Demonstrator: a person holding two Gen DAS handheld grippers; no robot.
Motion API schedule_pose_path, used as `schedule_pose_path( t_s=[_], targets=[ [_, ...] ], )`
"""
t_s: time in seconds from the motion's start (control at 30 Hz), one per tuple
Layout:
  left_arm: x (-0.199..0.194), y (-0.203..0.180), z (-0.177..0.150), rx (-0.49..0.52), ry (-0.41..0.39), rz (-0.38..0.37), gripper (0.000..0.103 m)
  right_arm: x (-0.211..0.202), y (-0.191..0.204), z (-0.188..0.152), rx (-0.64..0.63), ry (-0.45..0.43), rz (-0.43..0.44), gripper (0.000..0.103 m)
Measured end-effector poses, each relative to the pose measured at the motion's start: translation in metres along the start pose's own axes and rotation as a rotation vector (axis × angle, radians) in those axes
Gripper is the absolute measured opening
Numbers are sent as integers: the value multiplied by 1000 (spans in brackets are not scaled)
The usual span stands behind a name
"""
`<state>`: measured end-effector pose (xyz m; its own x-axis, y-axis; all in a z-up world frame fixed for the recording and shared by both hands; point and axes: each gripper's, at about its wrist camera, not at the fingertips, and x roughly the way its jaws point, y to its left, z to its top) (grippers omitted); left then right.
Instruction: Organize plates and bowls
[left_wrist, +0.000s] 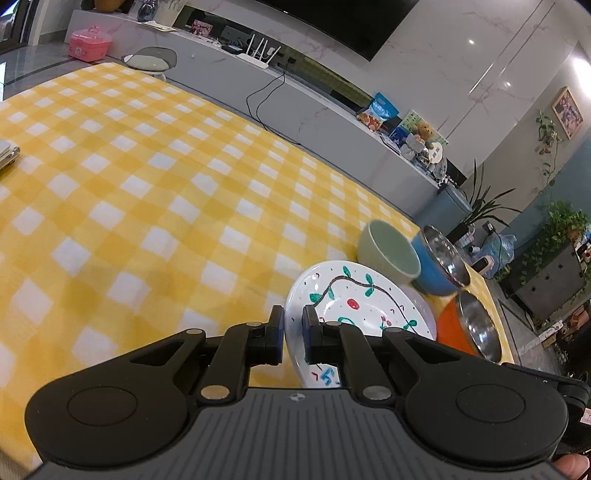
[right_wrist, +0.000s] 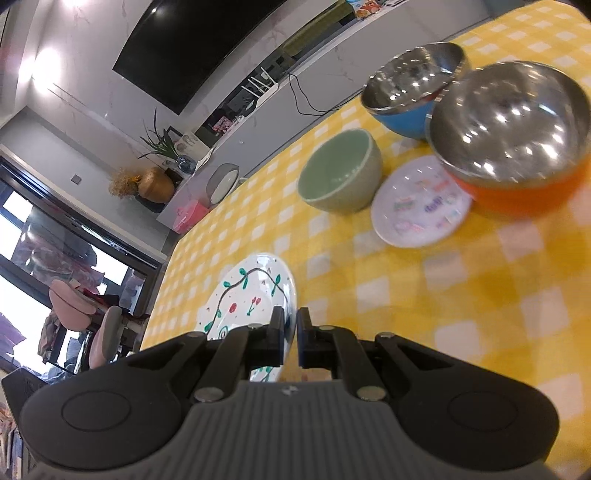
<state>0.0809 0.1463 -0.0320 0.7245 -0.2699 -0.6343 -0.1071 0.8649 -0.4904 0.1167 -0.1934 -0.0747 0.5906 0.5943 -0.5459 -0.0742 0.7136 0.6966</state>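
A table under a yellow-and-white checked cloth (right_wrist: 424, 295) fills the right of the right wrist view. At upper right stand a blue steel-lined bowl (right_wrist: 402, 114) and an orange one (right_wrist: 517, 184), with a pale green bowl (right_wrist: 343, 177) left of them. A small printed plate (right_wrist: 417, 210) lies between the green and orange bowls.
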Motion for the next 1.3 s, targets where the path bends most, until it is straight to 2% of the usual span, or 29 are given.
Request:
schedule_pose_path(
  t_s=[0.17,0.47,0.7,0.93,1.13,1.3],
  targets=[
    [-1,1,-20,-18,20,5,10,-12,-10,-15,17,13,-19,4],
    [5,5,-43,11,67,4,10,-18,-27,-40,-5,44,-85,6],
    [8,4,-48,31,76,1,11,-16,-25,-38,-35,25,-108,5],
    [7,-3,-51,84,62,23,11,-15,-24,-40,-54,18,-139,6],
    [8,-14,-59,181,46,83,11,-14,-16,-43,-113,-1,-169,6],
    [9,-18,-62,218,45,104,10,-12,-13,-44,-148,-11,-190,6]
  ],
)
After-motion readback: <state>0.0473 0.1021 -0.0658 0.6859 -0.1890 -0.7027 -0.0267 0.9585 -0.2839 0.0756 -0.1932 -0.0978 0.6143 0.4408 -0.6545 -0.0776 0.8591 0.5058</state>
